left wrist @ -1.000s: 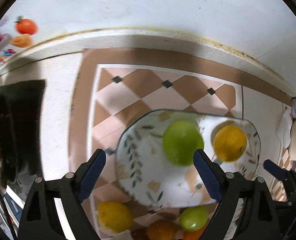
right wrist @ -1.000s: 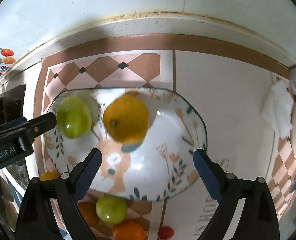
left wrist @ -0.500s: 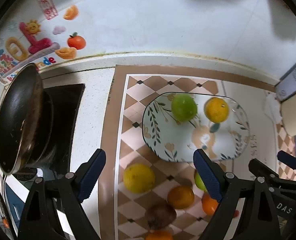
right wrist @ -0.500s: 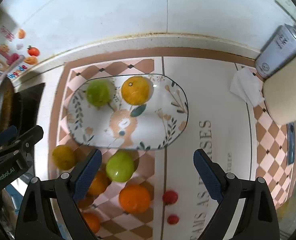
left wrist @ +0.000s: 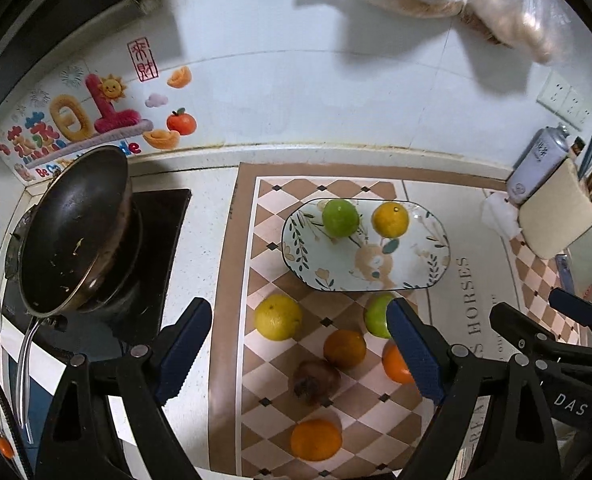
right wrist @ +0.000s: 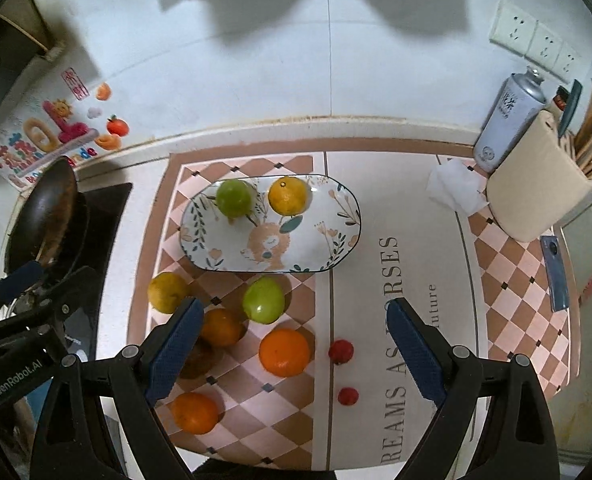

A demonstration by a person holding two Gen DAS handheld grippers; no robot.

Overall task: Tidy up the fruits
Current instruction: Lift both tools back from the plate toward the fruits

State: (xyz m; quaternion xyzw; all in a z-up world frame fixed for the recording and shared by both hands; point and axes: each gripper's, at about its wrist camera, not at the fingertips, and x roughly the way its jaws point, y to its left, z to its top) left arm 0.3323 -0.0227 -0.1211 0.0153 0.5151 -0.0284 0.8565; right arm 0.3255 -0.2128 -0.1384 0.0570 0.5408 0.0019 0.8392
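Note:
An oval patterned plate (left wrist: 416, 268) (right wrist: 328, 240) lies on a checkered mat and holds a green fruit (left wrist: 340, 218) (right wrist: 234, 198) and a yellow-orange fruit (left wrist: 391, 220) (right wrist: 289, 195). Loose fruit lies in front of it: a yellow one (left wrist: 278, 317) (right wrist: 167, 292), a green one (right wrist: 263, 300), several oranges (right wrist: 284, 352), a brown fruit (left wrist: 316, 380) and two small red ones (right wrist: 341, 351). My left gripper (left wrist: 298, 350) and right gripper (right wrist: 292, 350) hang high above the loose fruit, both open and empty.
A dark wok (left wrist: 76, 228) sits on a stove at the left. At the right stand a spray can (right wrist: 510, 120), a beige holder (right wrist: 536, 196) with utensils, and a crumpled tissue (right wrist: 454, 188). The tiled wall runs along the back.
Both grippers have pulled up and back from just over the plate. The view has widened: the plate looks smaller, and the loose fruit, wok and wall have come into sight.

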